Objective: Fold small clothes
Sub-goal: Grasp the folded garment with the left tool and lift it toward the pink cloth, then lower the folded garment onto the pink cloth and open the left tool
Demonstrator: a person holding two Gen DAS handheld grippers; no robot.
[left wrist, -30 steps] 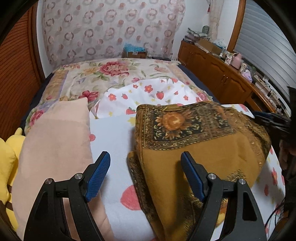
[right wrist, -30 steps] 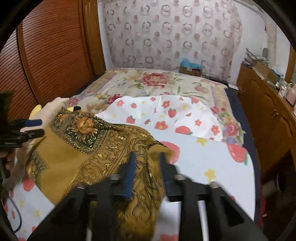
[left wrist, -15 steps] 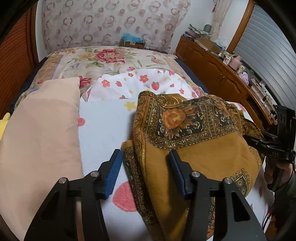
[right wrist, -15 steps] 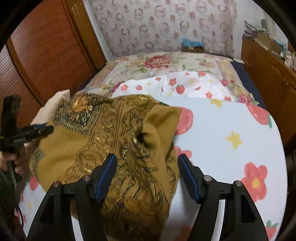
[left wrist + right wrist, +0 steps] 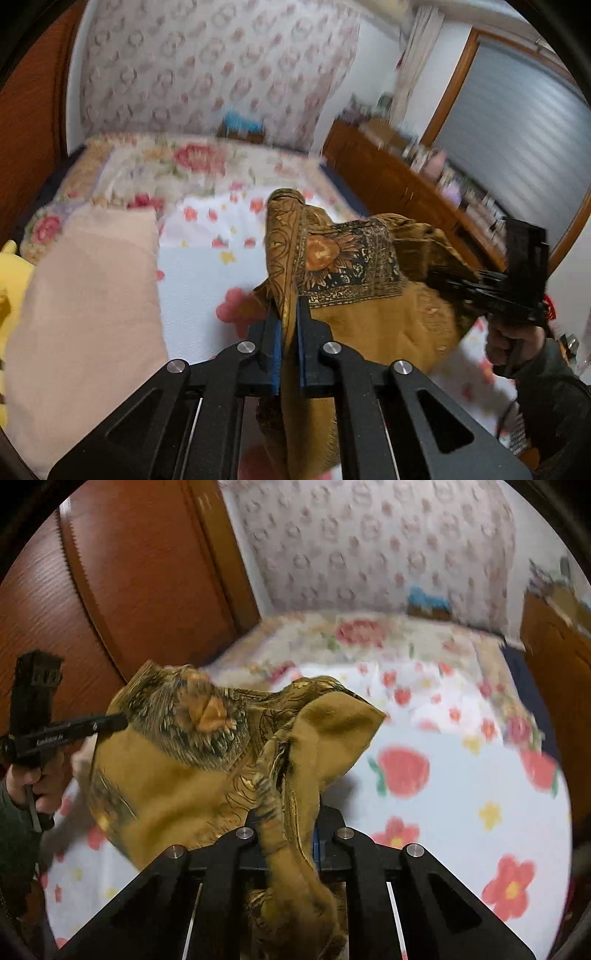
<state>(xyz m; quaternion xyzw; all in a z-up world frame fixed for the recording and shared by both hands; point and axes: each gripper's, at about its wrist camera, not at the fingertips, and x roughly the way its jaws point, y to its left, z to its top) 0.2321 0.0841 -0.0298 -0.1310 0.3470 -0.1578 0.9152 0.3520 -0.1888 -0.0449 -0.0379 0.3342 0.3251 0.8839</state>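
A mustard-yellow patterned cloth [image 5: 369, 325] with a dark sunflower panel is bunched up above the bed. In the left wrist view my left gripper [image 5: 289, 314] is shut on a raised fold of its near edge, and the blue pads squeeze the fabric. My right gripper [image 5: 286, 812] has its jaws closing, with a thick twisted fold of the same cloth [image 5: 166, 775] pinched between them; fabric covers most of its pads. Across the cloth, each view shows the other gripper: the right gripper [image 5: 437, 277] and the left gripper [image 5: 114, 722], both at the fabric's edge.
The bed carries a white sheet [image 5: 443, 782] printed with strawberries and flowers. A pink pillow [image 5: 85, 295] and a yellow plush toy [image 5: 11, 273] lie to the left. A cluttered wooden dresser [image 5: 388, 184] runs along the right, and a wooden wardrobe door [image 5: 129, 572] stands at the left.
Both grippers went from open around the cloth to pinched on its folds. The cloth has come up off the sheet and bunched, and the left gripper has risen with it.
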